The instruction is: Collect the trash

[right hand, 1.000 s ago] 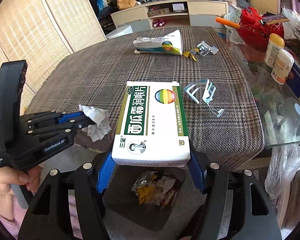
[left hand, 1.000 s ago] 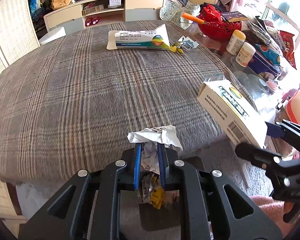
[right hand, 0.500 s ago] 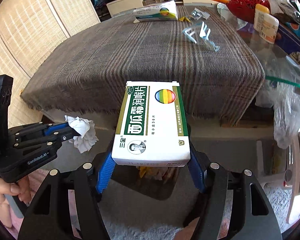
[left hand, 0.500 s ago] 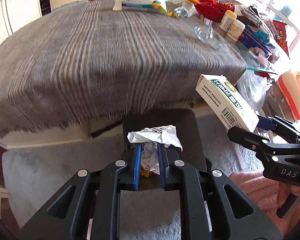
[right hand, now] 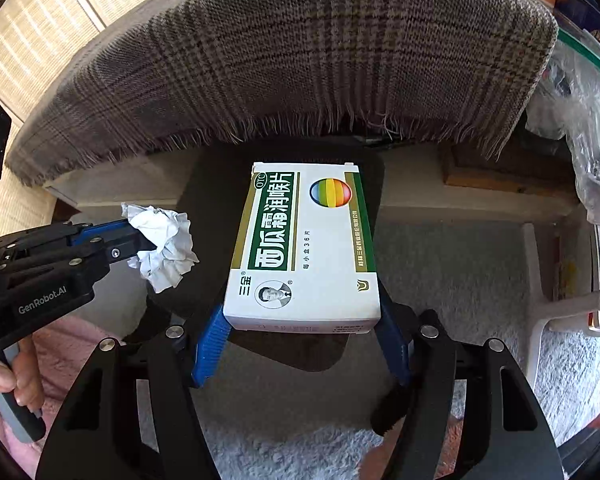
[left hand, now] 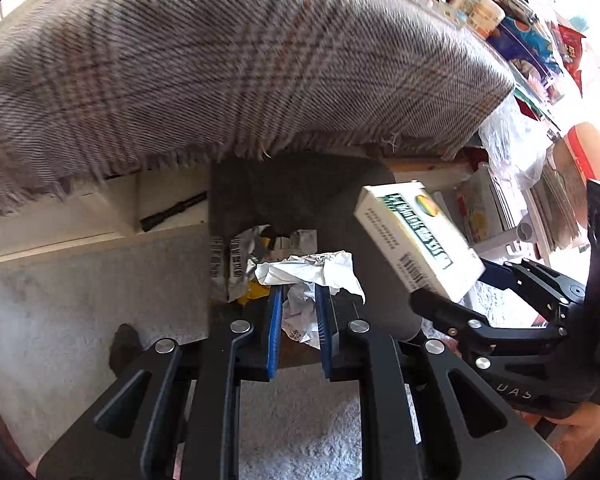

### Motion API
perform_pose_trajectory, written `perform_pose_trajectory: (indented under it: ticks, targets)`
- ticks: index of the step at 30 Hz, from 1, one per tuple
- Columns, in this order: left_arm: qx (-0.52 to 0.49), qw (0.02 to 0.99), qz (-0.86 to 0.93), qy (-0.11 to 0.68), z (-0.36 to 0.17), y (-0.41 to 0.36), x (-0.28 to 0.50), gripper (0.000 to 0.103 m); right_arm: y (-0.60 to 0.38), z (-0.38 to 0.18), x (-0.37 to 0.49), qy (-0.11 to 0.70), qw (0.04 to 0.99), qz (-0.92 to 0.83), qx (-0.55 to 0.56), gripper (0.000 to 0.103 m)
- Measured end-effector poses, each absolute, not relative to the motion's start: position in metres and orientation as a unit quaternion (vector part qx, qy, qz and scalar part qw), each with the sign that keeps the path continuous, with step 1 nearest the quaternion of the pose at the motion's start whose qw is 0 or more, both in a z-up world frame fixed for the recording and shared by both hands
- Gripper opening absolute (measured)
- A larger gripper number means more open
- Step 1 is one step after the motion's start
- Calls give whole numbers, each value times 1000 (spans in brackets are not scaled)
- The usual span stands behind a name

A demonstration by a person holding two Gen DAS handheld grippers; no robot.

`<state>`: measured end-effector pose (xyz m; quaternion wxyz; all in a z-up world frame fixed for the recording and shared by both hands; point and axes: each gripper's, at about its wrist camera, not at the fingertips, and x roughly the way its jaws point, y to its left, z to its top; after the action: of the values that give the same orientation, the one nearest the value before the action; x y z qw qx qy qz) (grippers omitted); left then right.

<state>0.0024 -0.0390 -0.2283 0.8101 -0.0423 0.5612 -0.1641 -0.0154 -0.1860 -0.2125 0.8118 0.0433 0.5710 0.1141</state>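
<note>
Two pieces of trash are in hand above the dark bin [left hand: 300, 196], which stands on the floor under the edge of the plaid-covered surface [left hand: 228, 60].

At the left of the right wrist view, the left gripper [right hand: 140, 240] is clamped on a crumpled white paper [right hand: 164, 248]; in its own view the paper sits at centre, pinched between the blue pads, with the bin's opening just beyond and older wrappers [left hand: 236, 264] visible inside at centre left. This hand's release looks straightforward: the wad is light and may cling to a pad, so the jaws should part fully while the tips are over the opening, not over the pale rug [left hand: 80, 300] beside it.

At the centre of the right wrist view, the right gripper [right hand: 300, 340] grips a white and green medicine box [right hand: 304, 240] across its width, jaws spread wide around it, the box's far end over the dark bin mouth. The box is long and lies nearly flat, so it could bridge the rim or catch the cloth's fringe [right hand: 260, 128] hanging just above. Tipping its far end downward before letting go would probably help it slide in. The two grippers are near each other, so releasing one at a time seems safer.
</note>
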Motion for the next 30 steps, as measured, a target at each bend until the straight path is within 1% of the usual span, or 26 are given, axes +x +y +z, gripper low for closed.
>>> perform_pose_trajectory:
  ticks: [7, 10, 12, 14, 15, 16, 18, 19, 20, 21, 23, 25, 27, 28, 29, 30]
  targets:
    - [-48, 803, -160, 572, -239, -41, 14, 17, -172, -230, -7, 599, 792, 113, 26, 67]
    - [-47, 802, -156, 575, -240, -41, 17, 22, -167, -231, -5, 599, 793, 114, 13, 68]
    - [-42, 802, -153, 575, -240, -41, 18, 24, -166, -229, -6, 598, 793, 115, 10, 68]
    - [-41, 801, -151, 577, -240, -41, 18, 30, -165, -228, -6, 598, 793, 115, 3, 73]
    - [-43, 801, -151, 578, -240, -39, 19, 31, -165, -227, -7, 597, 794, 115, 0, 79]
    - [-43, 802, -149, 577, -240, -38, 19, 33, -165, -227, -8, 596, 795, 112, -2, 81]
    - [-46, 804, -147, 574, -238, -36, 18, 42, -167, -226, -10, 595, 796, 111, -6, 84]
    - [-48, 806, -146, 572, -237, -34, 18, 45, -168, -226, -10, 595, 796, 108, -6, 88]
    - [-49, 808, -144, 569, -235, -33, 17, 51, -171, -226, -11, 594, 797, 106, -7, 91]
    - [-49, 810, -142, 566, -234, -32, 16, 54, -172, -225, -11, 592, 799, 103, -10, 92]
    - [-46, 817, -138, 559, -229, -32, 15, 70, -173, -223, -13, 587, 803, 99, -18, 93]
    - [-39, 824, -134, 549, -223, -30, 13, 75, -177, -221, -13, 583, 807, 95, -24, 99]
    - [-42, 829, -132, 542, -216, -27, 10, 83, -181, -220, -13, 582, 808, 89, -25, 99]
    - [-44, 831, -132, 539, -212, -25, 8, 85, -185, -219, -12, 584, 807, 90, -18, 99]
    - [-45, 832, -131, 536, -209, -23, 7, 91, -191, -218, -12, 586, 805, 91, -8, 99]
    - [-46, 835, -131, 533, -203, -21, 5, 93, -197, -216, -13, 587, 804, 91, 4, 99]
